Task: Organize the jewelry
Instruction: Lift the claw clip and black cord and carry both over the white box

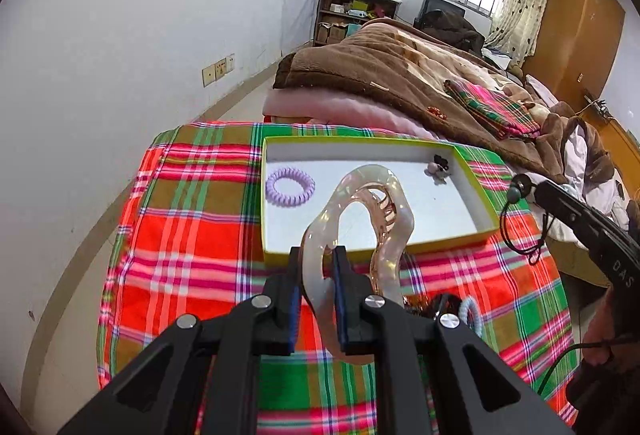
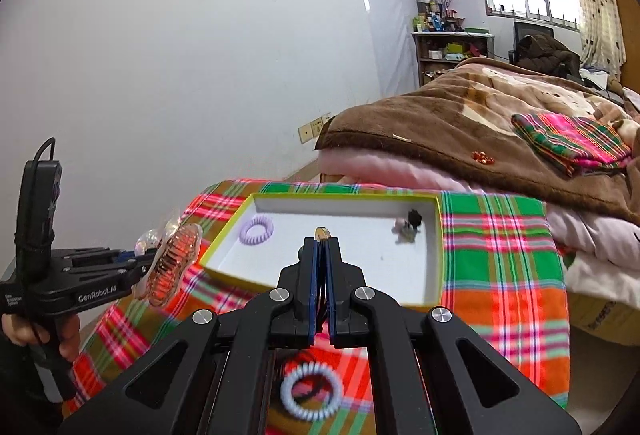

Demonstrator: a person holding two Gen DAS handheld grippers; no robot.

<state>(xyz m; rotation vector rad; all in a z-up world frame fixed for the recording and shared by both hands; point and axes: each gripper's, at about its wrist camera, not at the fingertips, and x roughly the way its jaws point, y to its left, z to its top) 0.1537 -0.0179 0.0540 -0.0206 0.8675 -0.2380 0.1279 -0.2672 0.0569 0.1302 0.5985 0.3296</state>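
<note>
My left gripper (image 1: 318, 263) is shut on a large translucent pink claw hair clip (image 1: 360, 211), held above the near edge of a white tray with a yellow rim (image 1: 476, 187). The clip also shows in the right wrist view (image 2: 172, 263). In the tray lie a purple spiral hair tie (image 1: 290, 188) and a small dark-and-pink ornament (image 1: 439, 167). My right gripper (image 2: 322, 241) is shut on a thin dark cord with a small amber bead (image 2: 322, 233) at the tips, over the tray (image 2: 348, 201). In the left wrist view the right gripper (image 1: 520, 191) holds beads and a black cord.
A plaid cloth (image 1: 192, 219) covers the table. A pale blue spiral hair tie (image 2: 310, 397) and dark items lie on it near me. A bed with a brown blanket (image 1: 380, 75) stands behind the table. A white wall is at the left.
</note>
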